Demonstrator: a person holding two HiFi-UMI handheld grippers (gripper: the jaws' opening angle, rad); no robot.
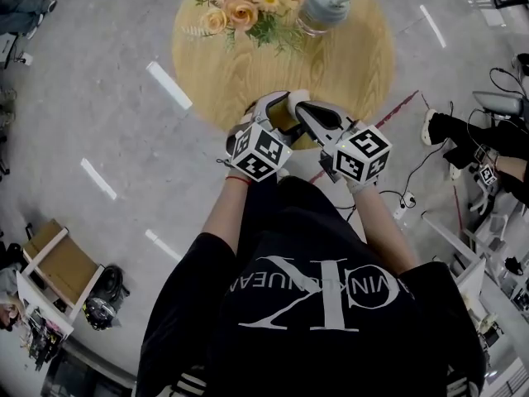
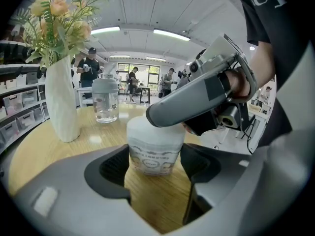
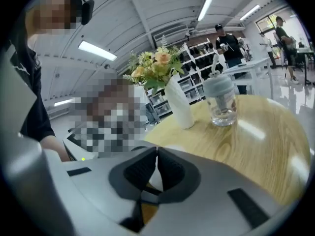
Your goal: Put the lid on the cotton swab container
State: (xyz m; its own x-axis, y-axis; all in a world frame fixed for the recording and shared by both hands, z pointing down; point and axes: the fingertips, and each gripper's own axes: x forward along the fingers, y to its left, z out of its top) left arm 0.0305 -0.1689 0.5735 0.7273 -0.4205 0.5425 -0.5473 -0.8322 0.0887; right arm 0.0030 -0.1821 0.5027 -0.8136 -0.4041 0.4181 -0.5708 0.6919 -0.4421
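My left claw [image 2: 156, 166] grips the swab container [image 2: 155, 149] on the desk [image 2: 59, 151]; my right claw [image 3: 156, 155], clenched, lies across its top.

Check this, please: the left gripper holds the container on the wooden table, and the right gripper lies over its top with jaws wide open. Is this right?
Not quite. The right gripper view shows the right gripper with its jaws closed together, not wide open. The rest holds: the left gripper holds the container on the table, and the right gripper lies over its top.
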